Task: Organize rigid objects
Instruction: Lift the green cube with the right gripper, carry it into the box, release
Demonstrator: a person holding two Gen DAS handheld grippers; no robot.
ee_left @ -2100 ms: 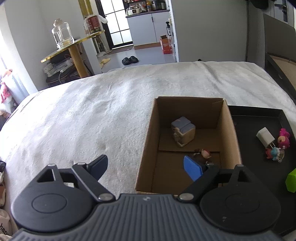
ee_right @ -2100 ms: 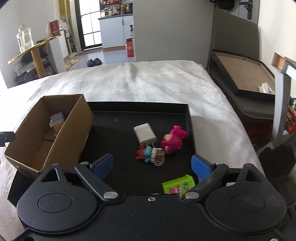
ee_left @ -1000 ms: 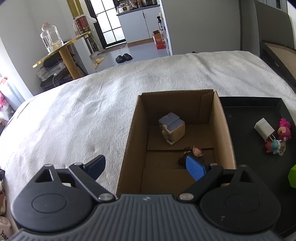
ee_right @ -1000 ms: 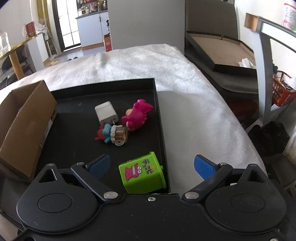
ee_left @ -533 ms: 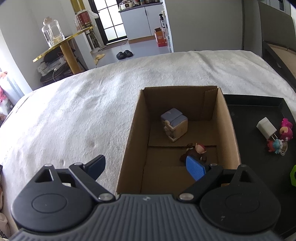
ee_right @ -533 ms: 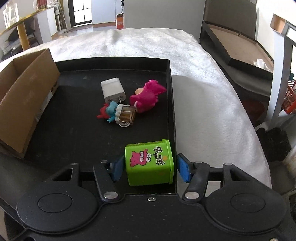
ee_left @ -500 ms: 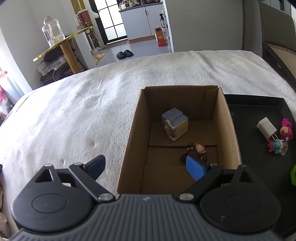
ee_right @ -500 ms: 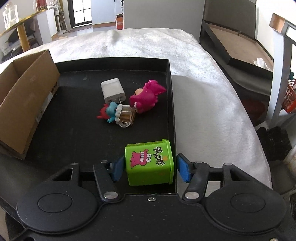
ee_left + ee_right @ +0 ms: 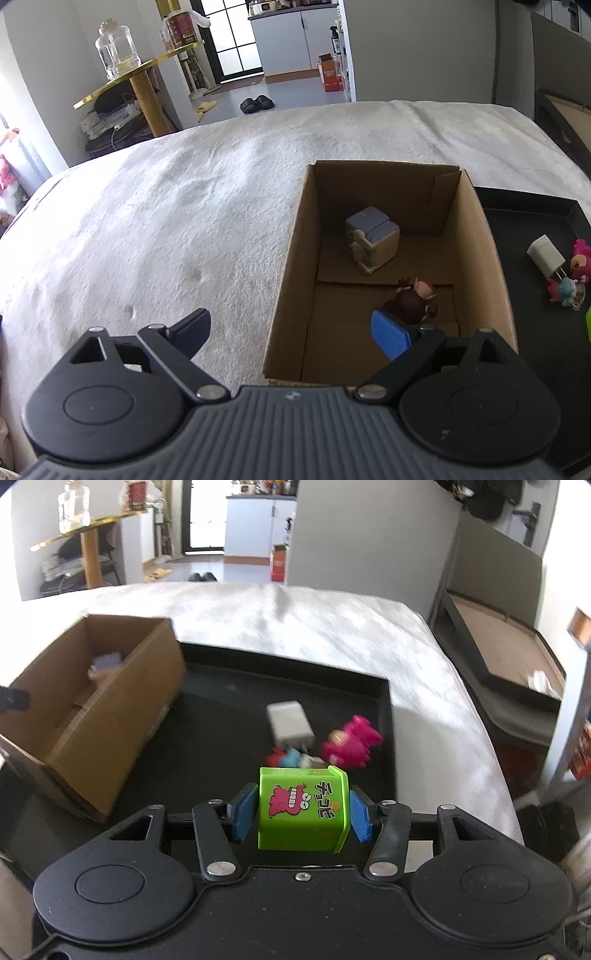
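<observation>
Partly hidden blue toy (image 9: 291,757) behind green box (image 9: 303,808) pinched by right claw (image 9: 302,814); left claw (image 9: 293,334) spread.

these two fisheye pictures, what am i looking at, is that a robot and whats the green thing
There is no robot. A person holds a two-finger gripper in each hand, and a camera on each gripper looks forward along its fingers, so the black shape at the bottom of each picture is the tool itself.

In the left wrist view, the left gripper is open and holds nothing. Ahead of it sits a cardboard box on a white blanket, with a small grey block toy and a brown figurine inside.

In the right wrist view, the right gripper is shut on a green box printed with a cartoon. Behind it a black tray holds a white charger, a pink figurine and a small blue and red one.
</observation>
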